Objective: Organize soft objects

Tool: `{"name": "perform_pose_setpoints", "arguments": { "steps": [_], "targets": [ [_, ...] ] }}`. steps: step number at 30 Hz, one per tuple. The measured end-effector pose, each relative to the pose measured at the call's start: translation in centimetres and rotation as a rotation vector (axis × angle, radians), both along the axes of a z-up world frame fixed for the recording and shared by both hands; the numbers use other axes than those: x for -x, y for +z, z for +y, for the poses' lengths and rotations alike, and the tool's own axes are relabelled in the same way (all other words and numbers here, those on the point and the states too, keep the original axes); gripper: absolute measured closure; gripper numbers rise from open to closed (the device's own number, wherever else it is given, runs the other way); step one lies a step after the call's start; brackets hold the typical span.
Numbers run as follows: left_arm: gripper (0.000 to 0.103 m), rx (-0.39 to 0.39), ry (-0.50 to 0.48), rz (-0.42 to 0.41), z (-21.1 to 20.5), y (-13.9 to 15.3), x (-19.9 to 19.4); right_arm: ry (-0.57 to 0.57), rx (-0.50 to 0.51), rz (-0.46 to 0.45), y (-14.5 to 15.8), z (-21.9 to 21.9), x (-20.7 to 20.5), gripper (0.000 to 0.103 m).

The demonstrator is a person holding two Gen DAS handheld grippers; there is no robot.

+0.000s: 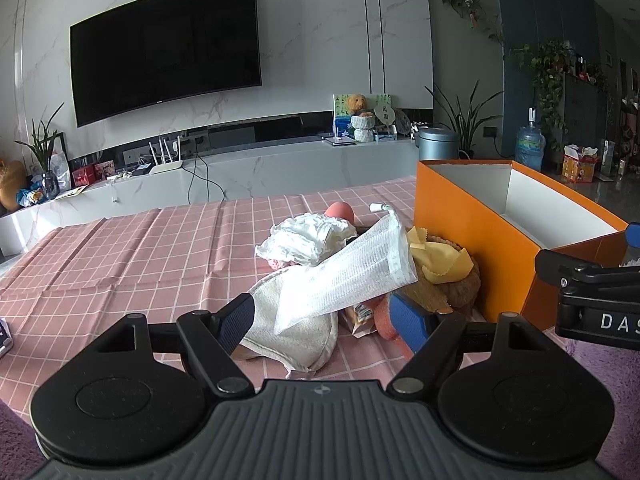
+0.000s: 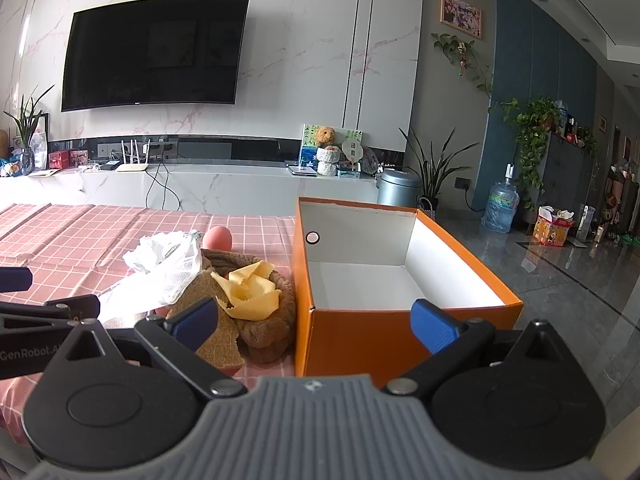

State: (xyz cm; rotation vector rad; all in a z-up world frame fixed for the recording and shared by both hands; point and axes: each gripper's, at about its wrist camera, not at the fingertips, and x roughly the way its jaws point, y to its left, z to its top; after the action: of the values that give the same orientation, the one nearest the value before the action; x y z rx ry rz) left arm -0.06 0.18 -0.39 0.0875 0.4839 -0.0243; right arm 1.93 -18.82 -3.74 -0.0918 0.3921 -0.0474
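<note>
1. The task's things are a heap of soft items on the pink checked tablecloth (image 1: 120, 256), touching or just beside the left wall of the open orange cardboard box with a white inside (image 2: 400, 332). The box holds nothing that shows.
2. Counted in the heap: one white mesh pouch with a hemmed edge (image 1: 344, 280), one crumpled white crinkled cloth (image 1: 308, 240), one off-white towelling cloth (image 1: 296, 332), one yellow pinked-edge cleaning cloth (image 2: 250, 294), one brown plush coil (image 2: 276, 320), one tan sponge-like slab (image 2: 216, 320) and one pink rounded ball (image 2: 218, 238). Smaller pieces lie under these; I cannot tell what they are.
3. Handling, as a judgement: all look light and limp, so they should fold and sag when lifted and may drag a neighbour along. The mesh pouch lies on top and slants across the pile; its lower free corner seems the easiest place to pinch. The ball could roll.
4. The left gripper (image 1: 324, 320) has its blue-padded fingers spread apart, straddling the near end of the heap, clamped on nothing.
5. The right gripper (image 2: 316, 320) is likewise spread wide and empty, low before the box's near wall.
6. Beyond stand one wall-mounted black television (image 1: 164, 52) and one marble-look media shelf (image 2: 224, 184).
</note>
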Motion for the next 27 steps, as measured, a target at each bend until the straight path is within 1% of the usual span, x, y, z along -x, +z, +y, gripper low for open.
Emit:
{"name": "perform_pose_setpoints", "arguments": {
  "steps": [27],
  "targets": [
    [0.012,0.010,0.000,0.009,-0.06,-0.20,0.04,0.003,0.009,0.024,0.07,0.23,-0.47,0.002]
  ]
}}
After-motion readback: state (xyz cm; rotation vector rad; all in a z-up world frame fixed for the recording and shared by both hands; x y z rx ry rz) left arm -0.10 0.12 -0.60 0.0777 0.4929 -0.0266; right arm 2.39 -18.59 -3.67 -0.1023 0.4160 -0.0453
